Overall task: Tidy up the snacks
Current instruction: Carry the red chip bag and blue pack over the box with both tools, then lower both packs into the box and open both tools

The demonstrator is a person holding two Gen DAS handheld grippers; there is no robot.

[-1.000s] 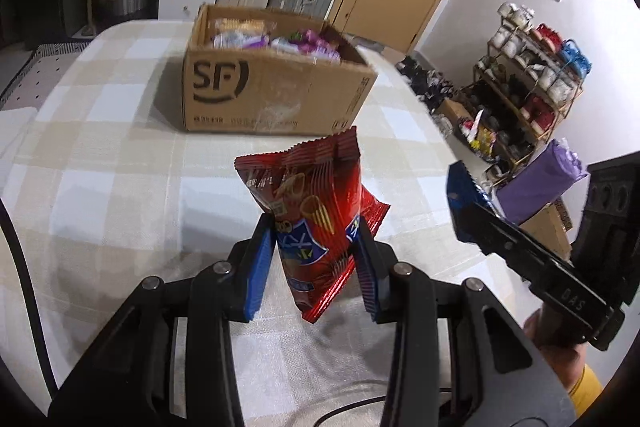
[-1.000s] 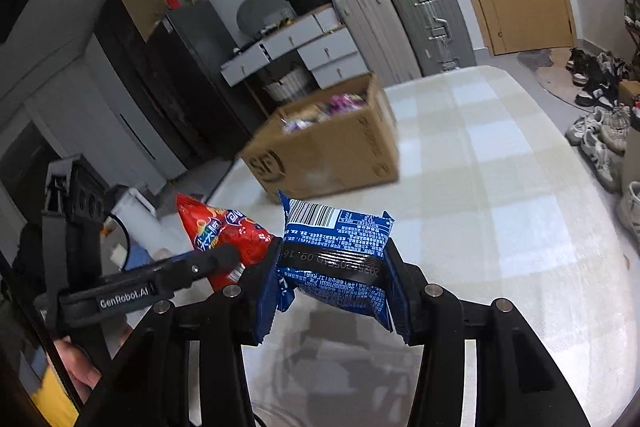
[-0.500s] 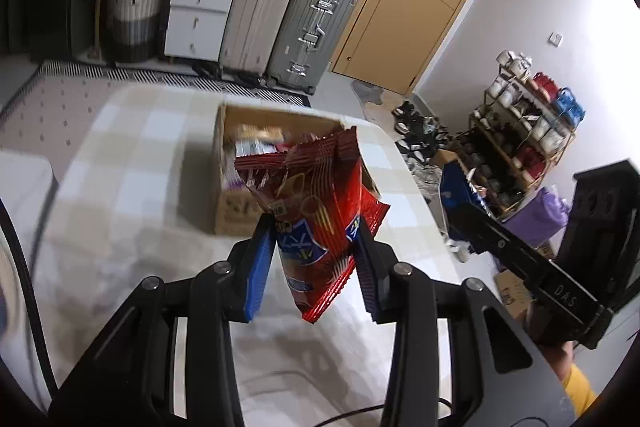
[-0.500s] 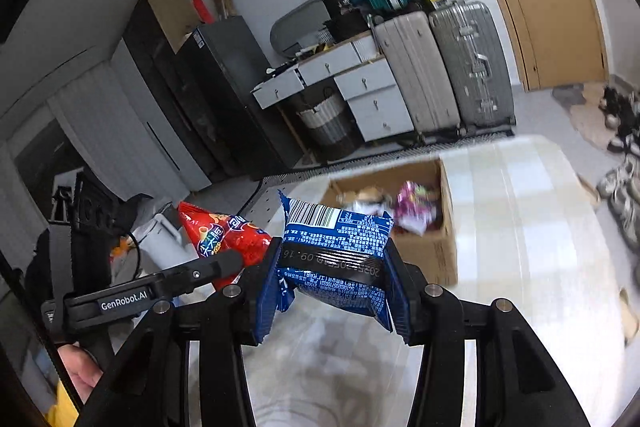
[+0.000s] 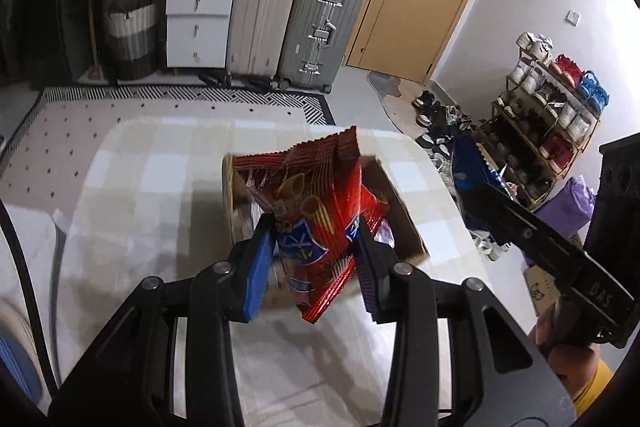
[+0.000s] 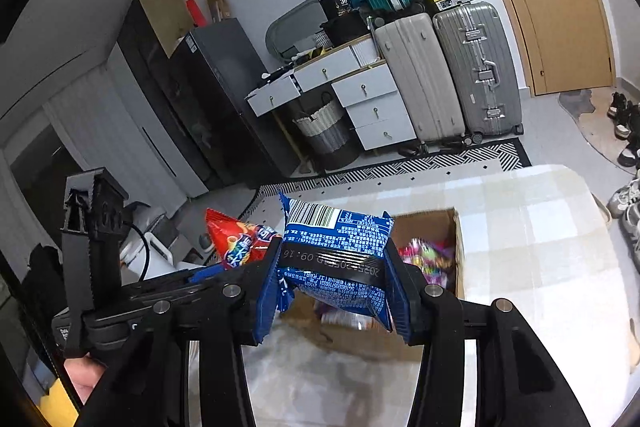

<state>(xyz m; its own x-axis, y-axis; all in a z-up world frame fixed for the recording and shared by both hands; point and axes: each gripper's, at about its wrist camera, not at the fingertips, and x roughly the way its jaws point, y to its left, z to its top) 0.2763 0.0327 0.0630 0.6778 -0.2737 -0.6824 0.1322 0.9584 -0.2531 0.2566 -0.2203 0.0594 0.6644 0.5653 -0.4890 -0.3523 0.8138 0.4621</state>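
Both grippers have risen and advanced over the past second, so the cardboard box (image 5: pixel 400 215), earlier seen from the side across the table, now sits directly beneath them with its open top facing the cameras.

Left gripper (image 5: pixel 314 255) is clamped on a red snack bag (image 5: pixel 316 203), blue pads pressing its lower half from either side. The bag stands roughly upright, long axis vertical, crimped top seal pointing up and away, bottom corner hanging below the fingers. It is held in the air above the box and hides most of the interior from the left wrist camera.

Right gripper (image 6: pixel 334 279) is clamped on a blue snack packet (image 6: pixel 336 255), squeezed across its width. The packet's back faces the camera, barcode end uppermost, long axis tilted slightly from vertical. It hangs over the near left part of the box, where pink and purple wrappers (image 6: pixel 424 259) lie in a blurred heap.

From the right wrist, the red bag is partly screened by the left gripper's finger. From the left wrist, only a sliver of the blue packet shows at the right gripper's tip. Checked tablecloth (image 6: pixel 540 247) and box edges are smeared by motion; the printing on the wrappers cannot be read.
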